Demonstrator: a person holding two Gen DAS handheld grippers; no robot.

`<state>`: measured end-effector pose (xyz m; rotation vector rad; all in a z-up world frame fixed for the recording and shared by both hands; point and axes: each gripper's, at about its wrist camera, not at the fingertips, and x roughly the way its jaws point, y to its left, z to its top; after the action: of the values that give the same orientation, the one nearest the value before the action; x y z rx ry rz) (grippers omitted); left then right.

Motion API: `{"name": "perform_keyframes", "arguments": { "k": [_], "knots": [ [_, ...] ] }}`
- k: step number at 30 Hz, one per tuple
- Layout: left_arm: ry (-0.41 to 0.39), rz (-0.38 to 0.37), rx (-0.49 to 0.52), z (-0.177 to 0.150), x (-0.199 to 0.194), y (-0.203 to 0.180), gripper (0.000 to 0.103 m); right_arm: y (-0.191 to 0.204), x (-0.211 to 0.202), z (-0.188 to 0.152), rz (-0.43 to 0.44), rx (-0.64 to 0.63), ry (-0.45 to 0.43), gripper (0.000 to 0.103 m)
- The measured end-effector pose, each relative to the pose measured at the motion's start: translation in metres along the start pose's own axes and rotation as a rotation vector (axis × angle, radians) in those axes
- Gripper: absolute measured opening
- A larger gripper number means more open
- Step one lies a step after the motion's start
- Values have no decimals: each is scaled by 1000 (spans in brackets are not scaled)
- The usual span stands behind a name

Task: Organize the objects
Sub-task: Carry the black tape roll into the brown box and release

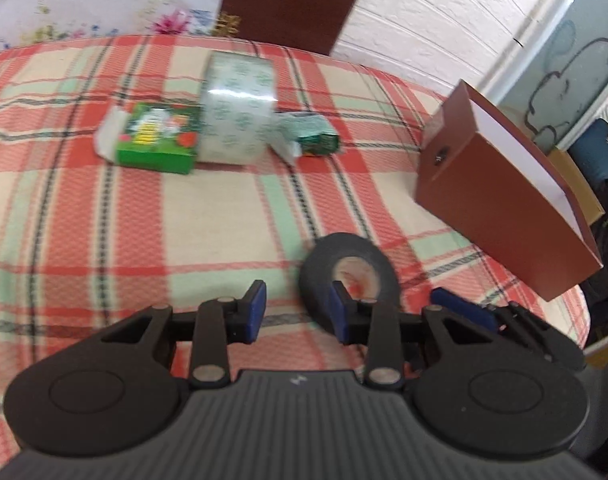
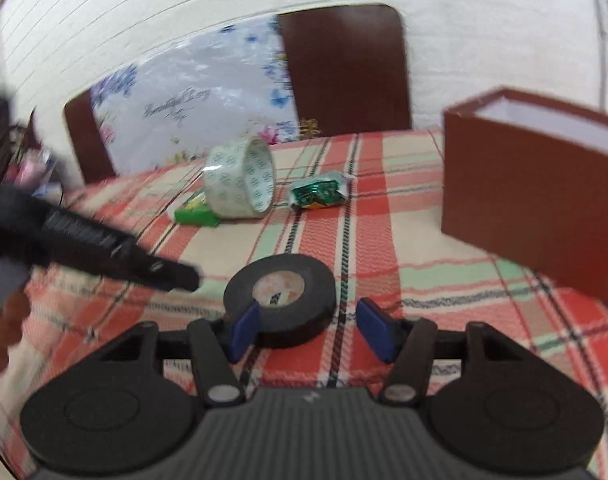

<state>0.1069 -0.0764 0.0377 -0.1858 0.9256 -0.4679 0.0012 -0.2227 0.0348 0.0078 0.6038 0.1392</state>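
A black roll of tape (image 2: 279,298) is seen lying flat on the plaid-covered bench (image 2: 384,240), low in the centre of the right wrist view. The right gripper (image 2: 310,334) is held with its fingers (image 2: 244,330) parted; the left blue pad sits against the roll's near rim, the right pad stands clear of it, so nothing is clamped. In the left wrist view the left gripper (image 1: 298,312) is shown with fingers apart and nothing between them, the roll just beyond its right pad. Farther back, a printed packing-tape roll (image 1: 238,114) is spotted on edge, flanked by a green carton (image 1: 156,140) touching its left and a crumpled green packet (image 1: 310,138) to its right. A brown open box (image 2: 536,196) is seen at the right edge.
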Motion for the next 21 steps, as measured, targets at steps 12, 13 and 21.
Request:
{"name": "perform_keyframes", "arguments": {
  "k": [12, 13, 21],
  "knots": [
    [37, 108, 34, 10, 33, -26, 31, 12, 44, 9, 50, -92, 62, 76],
    [27, 94, 25, 15, 27, -29, 31, 10, 39, 10, 50, -85, 36, 76],
    [-162, -31, 243, 76, 9, -130, 31, -29, -16, 41, -238, -144, -305, 76]
  ]
}}
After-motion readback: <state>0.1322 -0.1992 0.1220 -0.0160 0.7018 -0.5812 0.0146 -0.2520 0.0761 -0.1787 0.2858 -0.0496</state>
